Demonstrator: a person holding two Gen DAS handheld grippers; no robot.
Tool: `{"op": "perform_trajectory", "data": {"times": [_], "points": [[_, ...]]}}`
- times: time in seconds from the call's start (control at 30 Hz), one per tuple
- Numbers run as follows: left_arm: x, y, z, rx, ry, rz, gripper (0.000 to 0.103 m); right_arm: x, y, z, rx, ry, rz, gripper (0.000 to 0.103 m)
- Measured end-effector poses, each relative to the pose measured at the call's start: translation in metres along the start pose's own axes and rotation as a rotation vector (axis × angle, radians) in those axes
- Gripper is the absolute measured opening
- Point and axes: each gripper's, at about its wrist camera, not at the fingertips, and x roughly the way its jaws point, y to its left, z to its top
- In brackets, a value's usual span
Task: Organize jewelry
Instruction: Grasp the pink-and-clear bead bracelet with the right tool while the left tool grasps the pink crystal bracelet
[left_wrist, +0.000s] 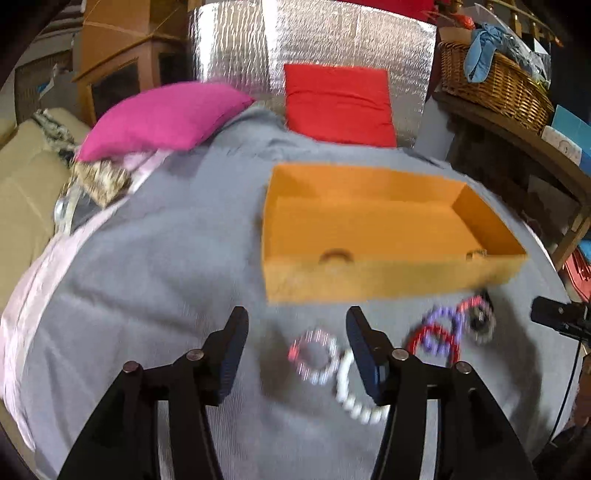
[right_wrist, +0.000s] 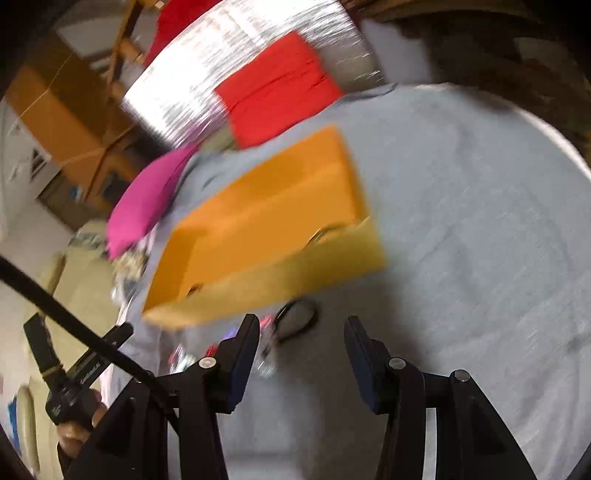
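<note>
An open orange box (left_wrist: 369, 229) lies on the grey blanket (left_wrist: 147, 277), with two small ring-like pieces (left_wrist: 336, 255) against its near wall. In front of it lie blurred bracelets: a pale multicoloured one (left_wrist: 314, 356), a white bead one (left_wrist: 354, 400), a red one (left_wrist: 432, 338), a purple one (left_wrist: 445, 321) and a dark one (left_wrist: 480, 319). My left gripper (left_wrist: 298, 314) hovers open above the pale and white bracelets, holding nothing. In the right wrist view my right gripper (right_wrist: 302, 322) is open over a dark bracelet (right_wrist: 314, 314) beside the box (right_wrist: 266, 229).
A pink cushion (left_wrist: 162, 118) and a red cushion (left_wrist: 338, 103) rest at the far end against a silver foil panel (left_wrist: 314, 40). A wicker basket (left_wrist: 495, 85) stands on a wooden shelf at the right. A hand (right_wrist: 74, 432) shows at the lower left of the right wrist view.
</note>
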Motion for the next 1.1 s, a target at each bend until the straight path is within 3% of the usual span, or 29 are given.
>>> {"op": "perform_trajectory", "data": {"times": [0.1,0.3,0.43,0.63,0.8,1.1], "points": [[0.004,-0.003,-0.012,0.030,0.030,-0.033,0.058,0.015,0.004,-0.010,0.018,0.045,0.035,0.051],[0.012,-0.003,-0.011,0.078,0.043,-0.112,0.058,0.056,0.007,-0.009,0.054,0.107,0.029,0.038],[0.017,-0.007,-0.010,0.106,0.054,-0.118,0.058,0.072,0.005,-0.006,0.071,0.121,0.021,0.009],[0.027,0.013,-0.006,0.082,0.092,-0.048,0.058,0.060,0.014,-0.006,0.044,0.094,-0.017,0.009],[0.035,0.033,-0.010,0.071,0.127,-0.009,0.058,0.037,0.010,-0.002,0.050,0.061,0.026,0.009],[0.044,0.032,-0.018,0.125,0.167,-0.050,0.058,0.007,-0.012,0.007,0.099,0.024,0.071,0.009]]}}
